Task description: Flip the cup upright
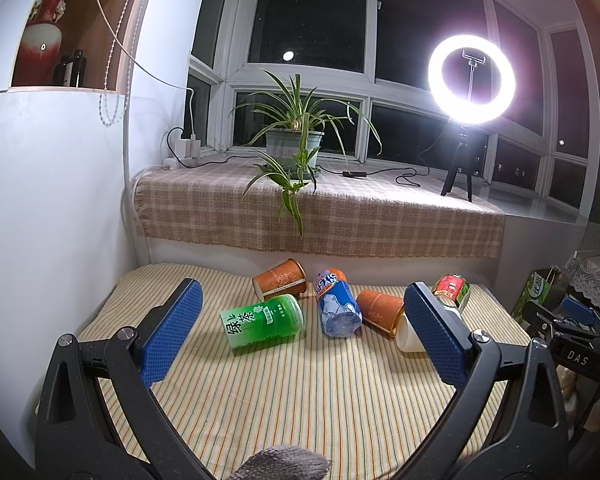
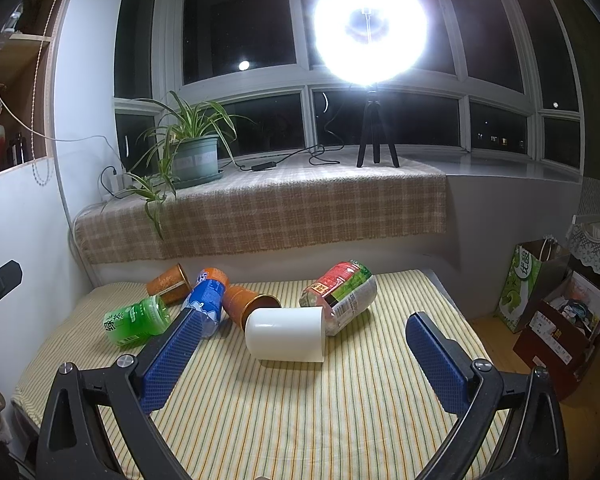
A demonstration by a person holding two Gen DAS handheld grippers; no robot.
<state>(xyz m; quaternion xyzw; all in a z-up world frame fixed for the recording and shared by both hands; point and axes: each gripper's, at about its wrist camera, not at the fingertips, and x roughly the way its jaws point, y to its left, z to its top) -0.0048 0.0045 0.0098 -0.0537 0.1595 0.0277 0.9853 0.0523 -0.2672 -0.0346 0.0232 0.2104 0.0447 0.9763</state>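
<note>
Right claw (image 2: 300, 344) gapes wide, nearer the white cup (image 2: 285, 333) lying crosswise dead ahead, mouth probably rightward; left claw (image 1: 304, 332) open too.

We count one white cup (image 2: 286, 333), two orange cups (image 2: 250, 303) (image 2: 169, 284), three bottles (image 2: 137, 320) (image 2: 205, 300) (image 2: 342, 294), one plant (image 2: 188, 152), one lamp (image 2: 370, 28).

white cup (image 1: 408, 338) half behind tool pad (image 1: 436, 336)
</note>
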